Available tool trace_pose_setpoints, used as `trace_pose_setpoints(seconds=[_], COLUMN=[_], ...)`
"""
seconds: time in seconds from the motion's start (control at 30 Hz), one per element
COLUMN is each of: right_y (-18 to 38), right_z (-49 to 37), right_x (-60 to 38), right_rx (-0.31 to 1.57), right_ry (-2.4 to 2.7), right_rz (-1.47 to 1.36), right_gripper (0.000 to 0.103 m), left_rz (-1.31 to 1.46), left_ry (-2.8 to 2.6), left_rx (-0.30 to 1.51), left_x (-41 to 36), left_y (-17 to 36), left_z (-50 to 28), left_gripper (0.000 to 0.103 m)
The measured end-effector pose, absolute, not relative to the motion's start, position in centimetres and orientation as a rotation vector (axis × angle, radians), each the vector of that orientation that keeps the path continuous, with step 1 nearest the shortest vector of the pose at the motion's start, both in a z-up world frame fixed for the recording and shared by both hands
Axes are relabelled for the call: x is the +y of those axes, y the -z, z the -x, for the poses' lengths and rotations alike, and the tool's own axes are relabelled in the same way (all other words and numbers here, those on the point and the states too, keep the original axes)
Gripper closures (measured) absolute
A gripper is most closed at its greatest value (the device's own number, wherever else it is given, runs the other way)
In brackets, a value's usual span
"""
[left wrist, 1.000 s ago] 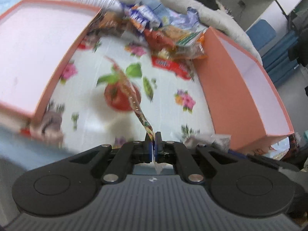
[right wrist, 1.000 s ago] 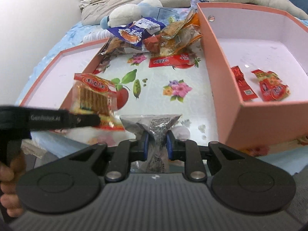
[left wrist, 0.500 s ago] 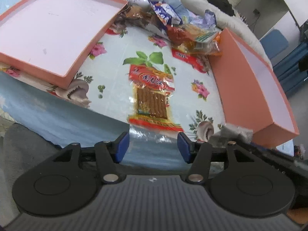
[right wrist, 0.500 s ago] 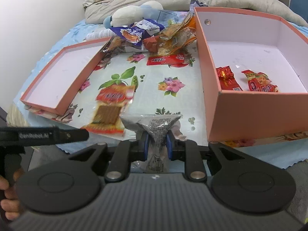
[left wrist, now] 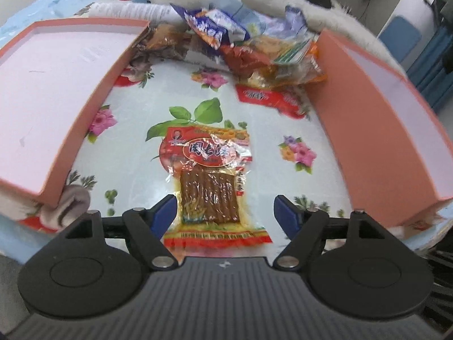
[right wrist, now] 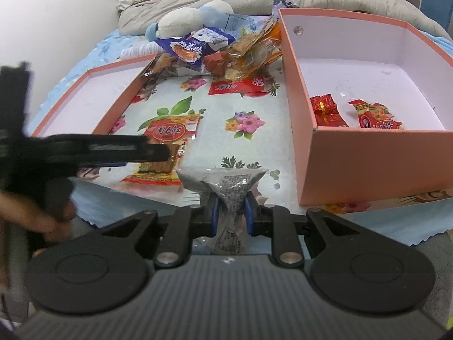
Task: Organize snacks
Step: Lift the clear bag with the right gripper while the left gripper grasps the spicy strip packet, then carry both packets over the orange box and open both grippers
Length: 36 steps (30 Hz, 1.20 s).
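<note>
While its fingers stand apart, the left gripper (left wrist: 225, 208) hovers over the red snack packet (left wrist: 211, 181) lying on the floral cloth (left wrist: 141, 104). Seen from the right wrist, the right gripper (right wrist: 230, 208) pinches a silver packet (right wrist: 226, 189) near the pink box (right wrist: 368, 153).

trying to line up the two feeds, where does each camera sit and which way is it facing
Left wrist: sits on the left gripper, looking forward and down at the red snack packet on the floral cloth; open blue-tipped fingers show.
Right wrist: sits on the right gripper, looking toward the snack pile; its fingers clamp a silver packet, and the left gripper crosses at left.
Shared: the red snack packet, shallow pink lid, deep pink box, snack pile.
</note>
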State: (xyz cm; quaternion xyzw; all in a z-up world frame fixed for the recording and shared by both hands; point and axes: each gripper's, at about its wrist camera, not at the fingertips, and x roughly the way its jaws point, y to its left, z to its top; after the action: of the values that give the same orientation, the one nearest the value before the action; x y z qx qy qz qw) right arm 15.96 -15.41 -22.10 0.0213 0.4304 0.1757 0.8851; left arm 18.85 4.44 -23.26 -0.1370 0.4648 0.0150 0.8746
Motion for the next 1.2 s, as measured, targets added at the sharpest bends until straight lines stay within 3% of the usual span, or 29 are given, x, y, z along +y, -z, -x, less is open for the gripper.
trace_pose_setpoints(seconds=[0.1,0.37,0.4,0.5,0.83,1.2], right_y=[22.2,22.8,22.8,22.9,21.6,17.7], right_z=[-16.2,-16.8,-16.9,-16.9,-16.5,-15.1], right_x=[-15.5,-15.6,-15.6,-15.7,-16.0,-17.8], right_rx=[0.897,0.913,0.912,0.911,0.858,0.772], right_ry=[-0.366,-0.358,-0.358,-0.357,-0.388,-0.366], right_rz=[-0.047,-0.059,-0.058,-0.065,-0.066,-0.115], right_gripper=[0.081,0.081,0.081,0.081,0.082,0.082], left_rz=[0.234,0.038,0.039,0.019,0.132,0.243], left_ry=[-0.045,-0.099,-0.096,-0.084,-0.064,-0.049], left_rx=[0.999,0.999,0.996,0.993,1.002,0.924], left_x=[4.0,2.2,2.2,1.7,2.7,2.8], left_y=[24.9,26.1,26.1,26.1,24.8,19.6], left_z=[-20.0,-20.6,-20.6,-20.9,-20.1,-15.5], left_gripper=[0.032,0.034,0.039,0.042,0.045,0.045])
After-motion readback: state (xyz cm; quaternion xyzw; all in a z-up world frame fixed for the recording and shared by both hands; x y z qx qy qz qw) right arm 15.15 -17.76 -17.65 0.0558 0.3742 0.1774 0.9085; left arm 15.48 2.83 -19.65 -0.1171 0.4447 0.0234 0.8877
